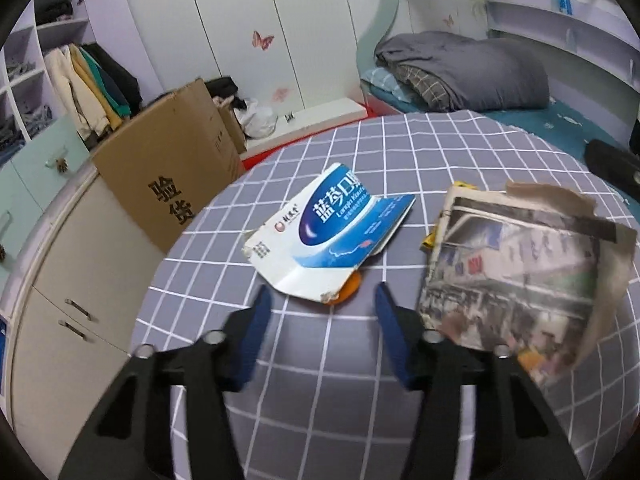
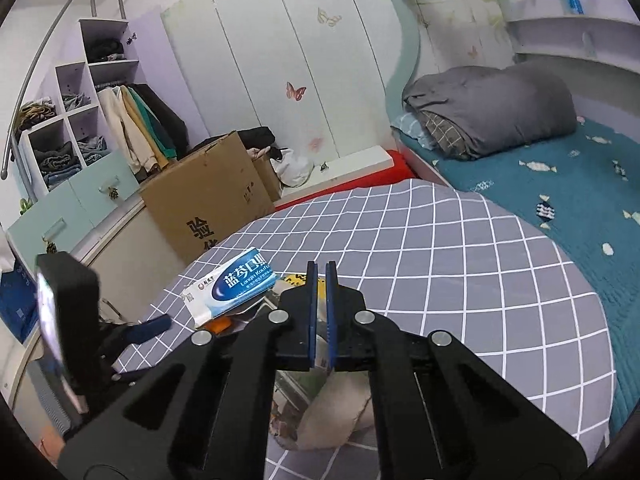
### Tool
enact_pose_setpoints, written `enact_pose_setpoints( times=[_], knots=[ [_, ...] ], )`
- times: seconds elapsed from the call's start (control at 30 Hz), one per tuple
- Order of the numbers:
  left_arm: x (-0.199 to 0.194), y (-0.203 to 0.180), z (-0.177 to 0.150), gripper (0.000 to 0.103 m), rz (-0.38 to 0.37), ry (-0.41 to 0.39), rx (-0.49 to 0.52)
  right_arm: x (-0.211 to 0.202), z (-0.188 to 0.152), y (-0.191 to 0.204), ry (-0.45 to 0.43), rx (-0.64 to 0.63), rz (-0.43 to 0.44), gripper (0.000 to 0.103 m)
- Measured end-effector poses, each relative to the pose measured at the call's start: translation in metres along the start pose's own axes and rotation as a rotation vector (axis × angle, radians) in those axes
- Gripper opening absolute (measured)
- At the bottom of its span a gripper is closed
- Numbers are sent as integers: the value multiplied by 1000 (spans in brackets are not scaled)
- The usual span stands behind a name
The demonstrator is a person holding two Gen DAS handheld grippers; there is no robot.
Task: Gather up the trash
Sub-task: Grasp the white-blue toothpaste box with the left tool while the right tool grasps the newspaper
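Observation:
A torn, flattened blue-and-white medicine box (image 1: pixel 320 240) lies on the grey checked tablecloth (image 1: pixel 340 400), with an orange scrap (image 1: pixel 348 289) under its near edge. My left gripper (image 1: pixel 322 296) is open, its blue fingers either side of the box's near edge. A folded newspaper (image 1: pixel 516 280) with beige paper hangs at the right, lifted off the cloth. In the right wrist view my right gripper (image 2: pixel 321 272) is shut on the newspaper (image 2: pixel 316 412), which hangs below the fingers. The box (image 2: pixel 232 290) and the left gripper's fingers (image 2: pixel 152 326) show at the left. A yellow scrap (image 1: pixel 430 240) peeks from behind the newspaper.
A large cardboard box (image 1: pixel 168 172) stands beyond the table's left edge, by white cabinets (image 1: pixel 80 280). A bed with a teal sheet (image 2: pixel 560 200) and a grey duvet (image 2: pixel 488 108) lies to the right. Wardrobe doors (image 1: pixel 260 20) fill the back.

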State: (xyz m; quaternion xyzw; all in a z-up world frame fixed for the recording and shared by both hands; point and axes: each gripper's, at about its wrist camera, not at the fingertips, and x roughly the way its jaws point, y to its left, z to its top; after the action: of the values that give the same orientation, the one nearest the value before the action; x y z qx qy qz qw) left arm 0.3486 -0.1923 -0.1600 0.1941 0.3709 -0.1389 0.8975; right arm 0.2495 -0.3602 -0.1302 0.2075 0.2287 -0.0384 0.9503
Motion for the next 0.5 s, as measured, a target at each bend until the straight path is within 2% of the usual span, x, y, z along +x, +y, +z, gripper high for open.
enact_pose_setpoints(
  times=[0.13,0.27,0.4,0.43,0.47,0.5],
  knots=[
    [13,3,2,25,3,8,-2,8,-2,-4,24,9,8,4],
    [7,4,1,13,27,-46,-7,13,-8,-6,67,33,32,5],
    [-18,21,-4,3,30,-131,-118,6,-13,-7,68,44,12,6],
    [-26,26,-7,2,33,-148,-144,3,-15,-8,70,52,10,15],
    [-33,30,-11,2,40,-164,-168,-1,-17,-9,70,71,15,38],
    [-42,35,-16,2,52,-181,-200,-6,-19,-10,68,87,23,56]
  ],
)
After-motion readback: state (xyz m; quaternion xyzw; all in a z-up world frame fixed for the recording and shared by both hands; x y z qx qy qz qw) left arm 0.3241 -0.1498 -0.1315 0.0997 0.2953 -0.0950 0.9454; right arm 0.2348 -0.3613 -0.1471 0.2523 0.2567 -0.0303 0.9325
